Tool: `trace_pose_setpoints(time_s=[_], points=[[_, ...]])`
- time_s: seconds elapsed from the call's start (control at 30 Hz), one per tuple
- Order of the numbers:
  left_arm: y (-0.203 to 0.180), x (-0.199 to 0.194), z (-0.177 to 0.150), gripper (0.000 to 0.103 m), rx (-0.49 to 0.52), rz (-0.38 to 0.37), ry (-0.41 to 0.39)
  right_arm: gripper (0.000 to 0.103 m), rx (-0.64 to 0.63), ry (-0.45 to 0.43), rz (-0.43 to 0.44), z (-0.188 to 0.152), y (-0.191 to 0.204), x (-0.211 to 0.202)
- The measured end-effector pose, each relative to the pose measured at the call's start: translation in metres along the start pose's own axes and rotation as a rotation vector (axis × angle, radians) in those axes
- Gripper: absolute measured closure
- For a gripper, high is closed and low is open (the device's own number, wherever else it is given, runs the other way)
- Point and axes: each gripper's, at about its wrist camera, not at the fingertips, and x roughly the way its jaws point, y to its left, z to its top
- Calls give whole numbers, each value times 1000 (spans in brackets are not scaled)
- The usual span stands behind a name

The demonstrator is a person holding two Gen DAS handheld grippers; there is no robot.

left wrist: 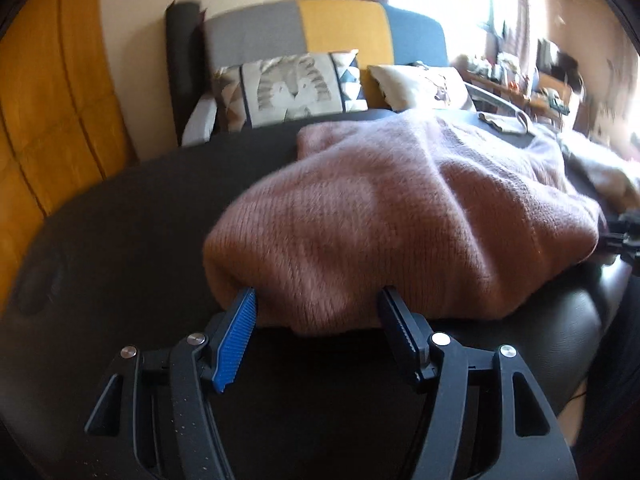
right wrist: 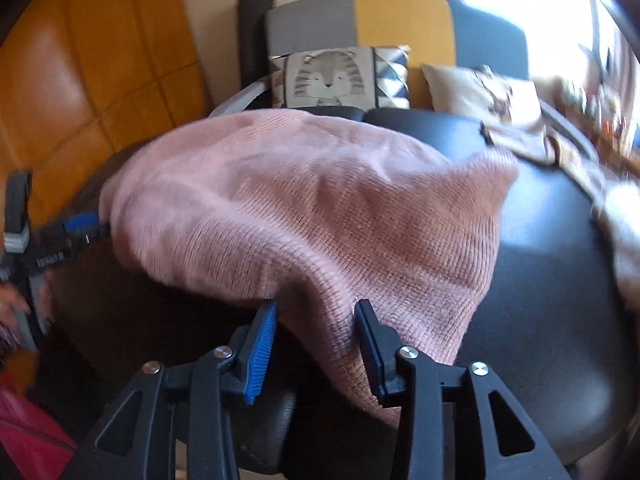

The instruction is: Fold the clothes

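Note:
A pink knit sweater (left wrist: pixel 400 220) lies bunched on a black padded surface (left wrist: pixel 132 216). My left gripper (left wrist: pixel 318 304) is open at the sweater's near edge. The knit hangs loosely between its blue pad (left wrist: pixel 236 344) and its black finger, with neither pressing on it. In the right wrist view the same sweater (right wrist: pixel 300 208) spreads over the black surface (right wrist: pixel 560 280). A fold of it droops between the parted jaws of my open right gripper (right wrist: pixel 316 308). The left gripper (right wrist: pixel 76 232) shows at the sweater's left end, and the right gripper (left wrist: pixel 624 236) peeks in at the left wrist view's right edge.
Behind the surface stands a grey, yellow and blue sofa (right wrist: pixel 400 24) with a tiger-print cushion (right wrist: pixel 332 76) and a cream cushion (right wrist: pixel 480 88). Beige cloth (right wrist: pixel 520 140) lies at the far right. An orange padded panel (right wrist: pixel 100 72) fills the left. A hand (right wrist: pixel 10 304) holds the left gripper.

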Motion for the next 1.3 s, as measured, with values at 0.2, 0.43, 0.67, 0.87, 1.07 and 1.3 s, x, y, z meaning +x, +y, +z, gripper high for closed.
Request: trace_pose_setpoints(time_s=[0.2,0.43,0.67,0.87,1.07,1.3], points=[[-38,9,11,37,268,153,-64,62,-185,-24,-148,8,30,27],[-58,15,-5,37,465,185,-53,60,49,-52,-60,1,8,47],[-51,21,3,37,575,150,-42,60,32,-93,-92,-7,15,45],[-59,42,5,37,691,201,-68,59,51,-63,-74,-2,12,46],[-86,58,-11,83,821,316,-82,74,57,-24,-40,3,12,48],[-76,29,23,94,615,287,-170,93,211,-56,36,13,2,31]])
